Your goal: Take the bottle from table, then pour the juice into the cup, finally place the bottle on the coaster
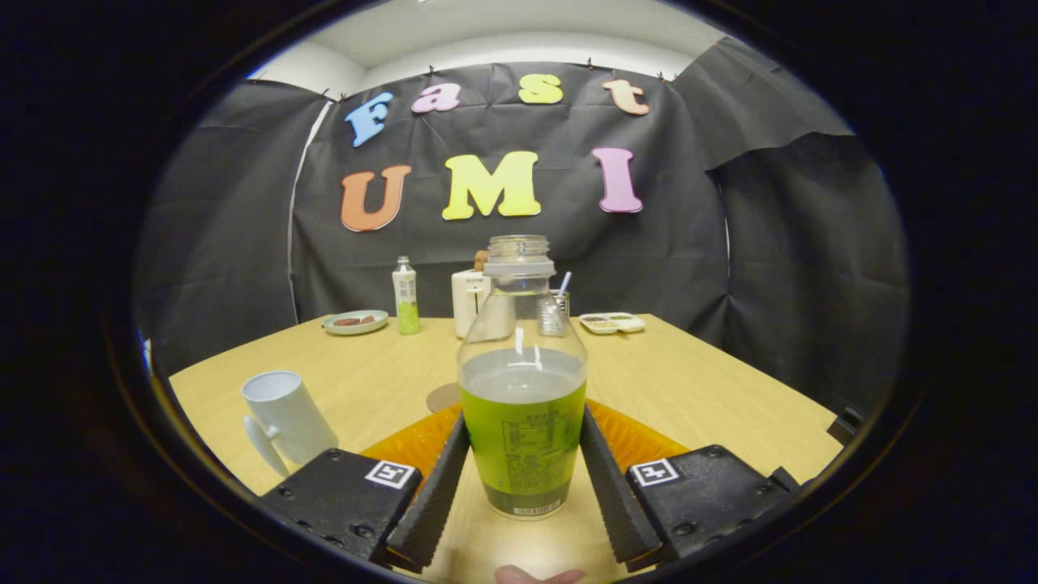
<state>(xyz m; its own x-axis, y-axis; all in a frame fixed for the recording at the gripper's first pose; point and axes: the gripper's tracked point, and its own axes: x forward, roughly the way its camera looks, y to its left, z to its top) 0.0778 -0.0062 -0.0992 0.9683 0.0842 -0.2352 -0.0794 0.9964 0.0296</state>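
Note:
A clear uncapped bottle [523, 422], about half full of green juice, stands upright between my fingers. My gripper [524, 430] is shut on the bottle, and both fingers [438, 487] press on its lower sides. An orange ribbed coaster [641, 442] lies on the table just behind and under the bottle, showing on both sides of it. A white cup [285, 418] with a handle stands left of the left finger, slightly tilted by the lens. I cannot tell whether the bottle's base rests on the table or hangs a little above it.
On the wooden table [714, 381], at its far edge, stand a small green-labelled bottle [405, 296], a white container [470, 302], a metal holder [553, 315], a plate [355, 322] and a divided tray [614, 323]. A flat brownish disc [443, 397] lies beyond the orange coaster. A person's fingertip [537, 576] shows below the bottle.

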